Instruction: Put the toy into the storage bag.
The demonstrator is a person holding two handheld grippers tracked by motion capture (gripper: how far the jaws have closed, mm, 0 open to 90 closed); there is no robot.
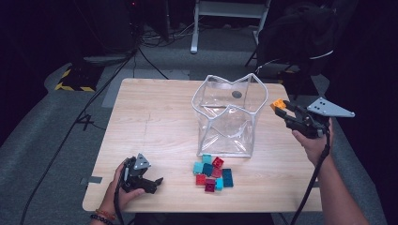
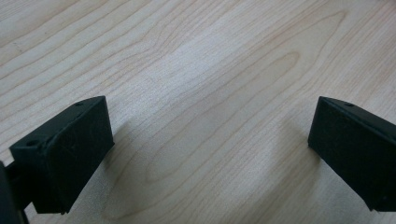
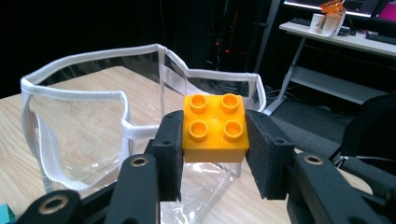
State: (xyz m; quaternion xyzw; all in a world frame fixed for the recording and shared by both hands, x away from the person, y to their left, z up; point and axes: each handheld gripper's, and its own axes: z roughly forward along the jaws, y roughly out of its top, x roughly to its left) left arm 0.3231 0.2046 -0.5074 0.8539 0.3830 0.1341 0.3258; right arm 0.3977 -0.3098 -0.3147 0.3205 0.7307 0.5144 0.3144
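Observation:
An orange four-stud brick (image 3: 215,127) is clamped between the pads of my right gripper (image 3: 215,144), studs up. In the high view that right gripper (image 1: 281,108) is raised at the table's right side, just right of the clear bag's rim, with the orange brick (image 1: 278,104) at its tip. The clear plastic bag (image 1: 229,115) with a white rim stands open at the table's middle; in the right gripper view the bag (image 3: 84,130) lies ahead and to the left. My left gripper (image 1: 155,183) rests low at the front left, jaws wide apart over bare wood (image 2: 210,116).
A heap of several red, teal and blue bricks (image 1: 213,172) lies on the wooden table (image 1: 155,117) just in front of the bag. A black chair (image 1: 300,37) and a white desk frame (image 1: 225,18) stand beyond the far edge.

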